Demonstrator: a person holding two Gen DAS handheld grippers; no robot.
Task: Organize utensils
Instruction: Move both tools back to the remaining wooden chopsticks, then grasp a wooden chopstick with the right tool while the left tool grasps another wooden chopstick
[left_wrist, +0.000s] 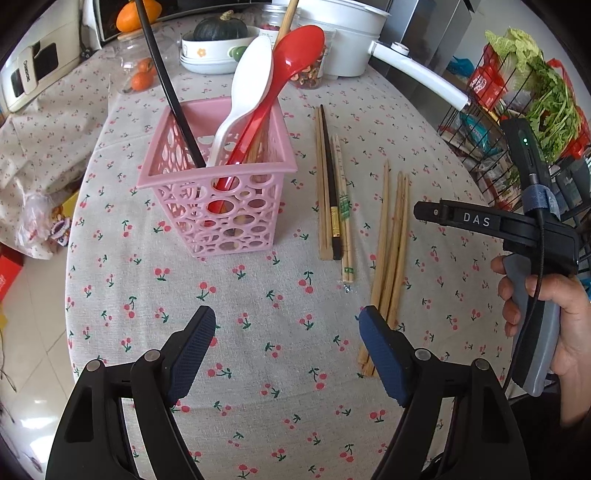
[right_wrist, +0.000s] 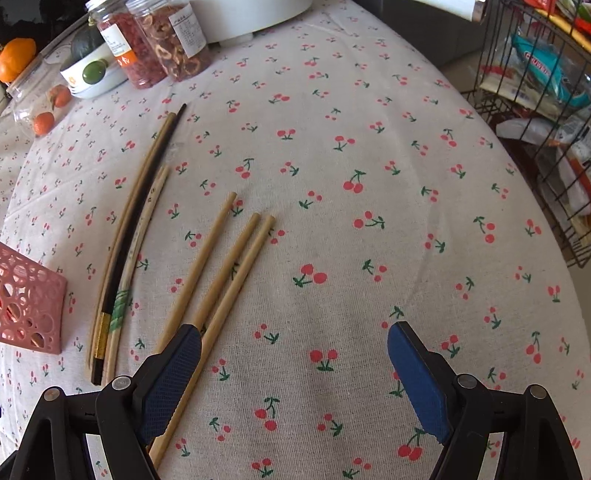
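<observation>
A pink perforated basket (left_wrist: 218, 184) stands on the cherry-print tablecloth and holds a red spoon (left_wrist: 291, 62), a white spoon (left_wrist: 247, 92), a black stick and a wooden one. To its right lie a bundle of chopsticks with one black chopstick (left_wrist: 330, 184) (right_wrist: 125, 243) and three bamboo chopsticks (left_wrist: 391, 251) (right_wrist: 221, 273). My left gripper (left_wrist: 288, 332) hovers open over bare cloth in front of the basket, its right finger by the bamboo ends. My right gripper (right_wrist: 295, 354) is open and empty above the cloth. The bamboo chopsticks' near ends pass under its left finger (right_wrist: 173, 380).
Jars of dried fruit (right_wrist: 155, 44), a bowl stack with a squash (left_wrist: 218, 44) and a white pot (left_wrist: 351, 33) crowd the table's far side. A wire rack (left_wrist: 517, 129) of greens and packets stands off the right edge. A hand (left_wrist: 554, 317) grips the right tool.
</observation>
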